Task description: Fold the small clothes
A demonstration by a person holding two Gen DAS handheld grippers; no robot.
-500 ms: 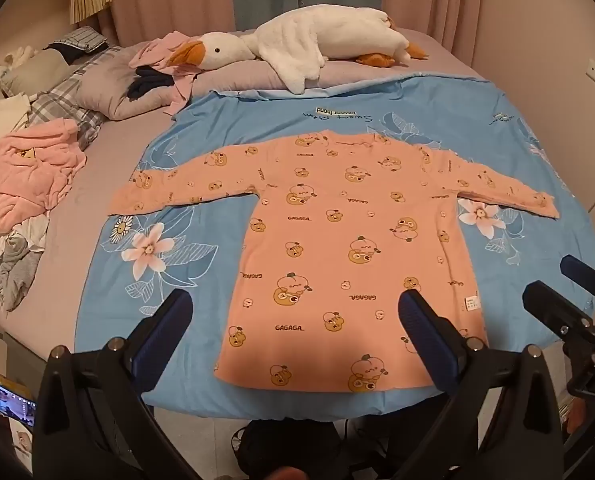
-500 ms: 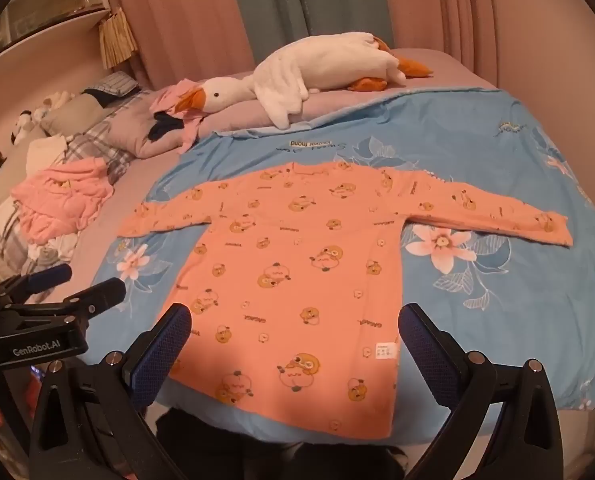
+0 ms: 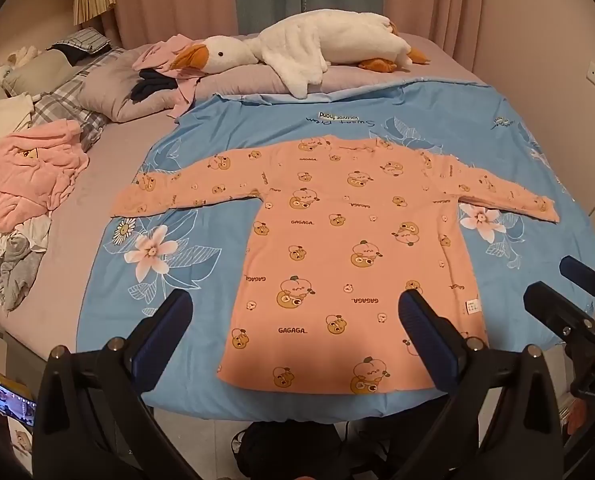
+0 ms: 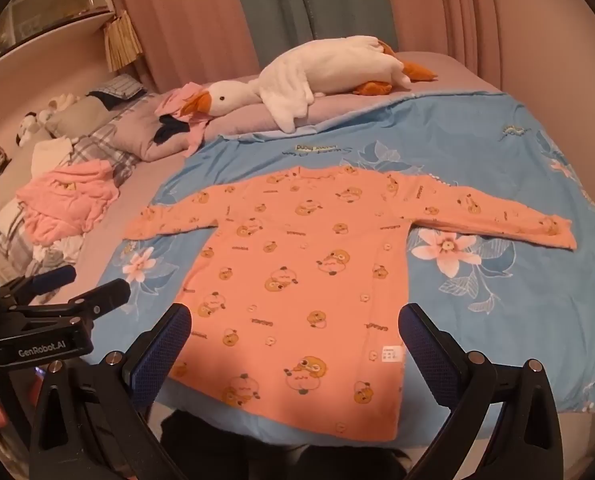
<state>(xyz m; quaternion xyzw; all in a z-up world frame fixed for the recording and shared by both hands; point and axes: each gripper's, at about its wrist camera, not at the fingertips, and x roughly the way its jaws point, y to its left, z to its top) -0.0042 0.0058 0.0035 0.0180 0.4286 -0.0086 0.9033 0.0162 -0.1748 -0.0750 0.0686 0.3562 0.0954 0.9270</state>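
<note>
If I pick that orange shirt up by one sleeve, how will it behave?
Probably floppy: the shirt lies thin and flat on the blue sheet, so the body would hang and bunch. Likely light. It may drag the loose sheet slightly.

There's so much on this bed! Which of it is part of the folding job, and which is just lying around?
Part of the job:
orange shirt, spread flat
left gripper, open
right gripper, open

Just lying about:
blue blanket under the shirt
toy goose
pink clothes heap
pillows
</note>
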